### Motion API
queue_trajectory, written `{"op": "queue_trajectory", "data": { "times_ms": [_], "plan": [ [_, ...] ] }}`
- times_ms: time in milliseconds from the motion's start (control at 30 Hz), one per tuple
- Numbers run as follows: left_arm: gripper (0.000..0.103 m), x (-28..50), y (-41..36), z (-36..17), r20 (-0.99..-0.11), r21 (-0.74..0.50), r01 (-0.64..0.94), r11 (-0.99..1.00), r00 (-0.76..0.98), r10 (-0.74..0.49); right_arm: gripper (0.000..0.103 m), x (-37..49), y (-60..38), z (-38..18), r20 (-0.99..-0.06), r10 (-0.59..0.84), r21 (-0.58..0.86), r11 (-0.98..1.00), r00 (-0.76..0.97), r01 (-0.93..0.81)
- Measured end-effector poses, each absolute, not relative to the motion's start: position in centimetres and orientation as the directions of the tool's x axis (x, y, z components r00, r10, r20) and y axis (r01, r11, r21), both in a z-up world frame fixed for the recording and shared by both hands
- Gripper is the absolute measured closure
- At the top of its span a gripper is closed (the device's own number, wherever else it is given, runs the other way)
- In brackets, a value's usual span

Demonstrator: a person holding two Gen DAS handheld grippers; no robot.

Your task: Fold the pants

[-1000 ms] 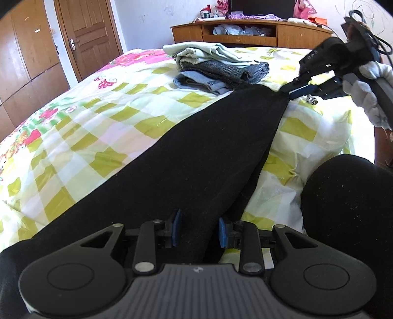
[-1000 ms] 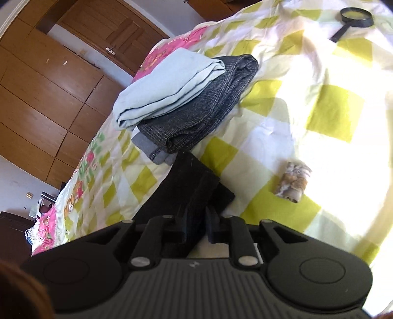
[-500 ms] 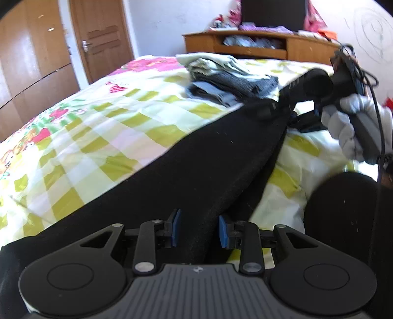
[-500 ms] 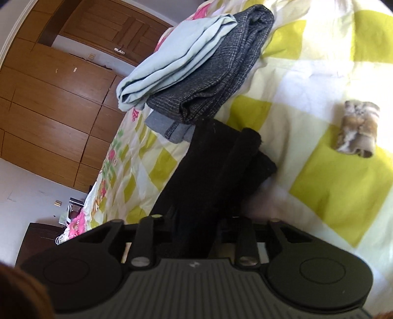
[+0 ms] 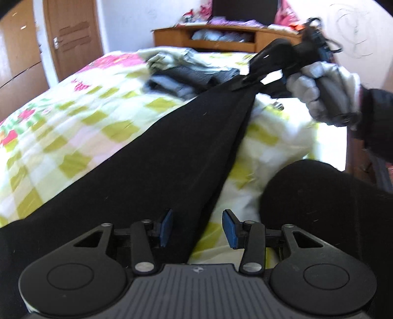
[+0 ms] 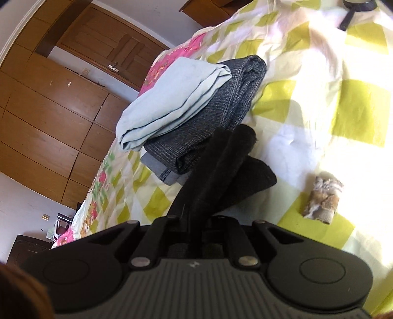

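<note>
my left tongs (image 5: 197,227) are opening; the blue pads (image 5: 165,227) stand apart with the edge of the black pants (image 5: 172,157) lying between them, and i see the cloth against the left pad but not pressed by the right one, so nothing is clamped there. from those tongs the pants run away as a long dark band across the checked bedspread (image 5: 73,137), narrowing toward my right tongs (image 5: 248,82) at the far end, which a gloved hand (image 5: 326,95) carries above the bed. seen from the right wrist, my right tongs (image 6: 196,220) are closed tight on the bunched end of the pants (image 6: 221,169), whose folds stick out just ahead of the fingers. just beyond that end and a little to the left sits a stack of folded clothes (image 6: 196,110), pale blue on top of dark grey. to the right of the right tongs, apart from the pants, lies a small brown furry bundle (image 6: 321,198). far ahead to the right a black magnifier-like thing (image 6: 353,9) rests on the bedspread (image 6: 319,98).
</note>
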State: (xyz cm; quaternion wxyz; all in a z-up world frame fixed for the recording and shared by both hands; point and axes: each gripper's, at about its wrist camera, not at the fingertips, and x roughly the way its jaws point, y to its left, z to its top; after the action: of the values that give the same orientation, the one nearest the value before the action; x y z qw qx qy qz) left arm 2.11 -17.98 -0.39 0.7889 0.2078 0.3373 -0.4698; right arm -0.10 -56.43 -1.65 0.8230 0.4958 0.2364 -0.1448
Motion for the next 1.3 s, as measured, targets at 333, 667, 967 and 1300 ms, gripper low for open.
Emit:
{"op": "queue_trajectory", "data": {
  "times_ms": [333,667,967,1300],
  "plan": [
    [0.048,3.5,-13.1,1.7,-0.678,-0.055,0.794,0.606,0.416,-0.606,0.095,-0.3,-53.1,3.4,-0.463,-0.001,0.716,0.590,0.886,0.374],
    [0.047,6.1,1.1,1.5,-0.686,0.109,0.518,0.848,0.657,-0.313,0.095,7.5,-36.0,11.0,-0.427,0.226,0.487,0.873,0.876,0.012],
    [0.047,5.6,13.3,-0.6,-0.683,0.126,0.286,0.950,0.720,-0.126,0.095,14.6,-12.5,8.5,-0.544,0.482,0.287,0.876,0.687,-0.388],
    [0.047,4.2,16.6,-3.0,-0.656,-0.023,0.262,0.965,0.724,-0.212,0.094,10.9,2.1,0.2,-0.725,0.419,-0.021,0.780,0.548,-0.625]
  ]
}}
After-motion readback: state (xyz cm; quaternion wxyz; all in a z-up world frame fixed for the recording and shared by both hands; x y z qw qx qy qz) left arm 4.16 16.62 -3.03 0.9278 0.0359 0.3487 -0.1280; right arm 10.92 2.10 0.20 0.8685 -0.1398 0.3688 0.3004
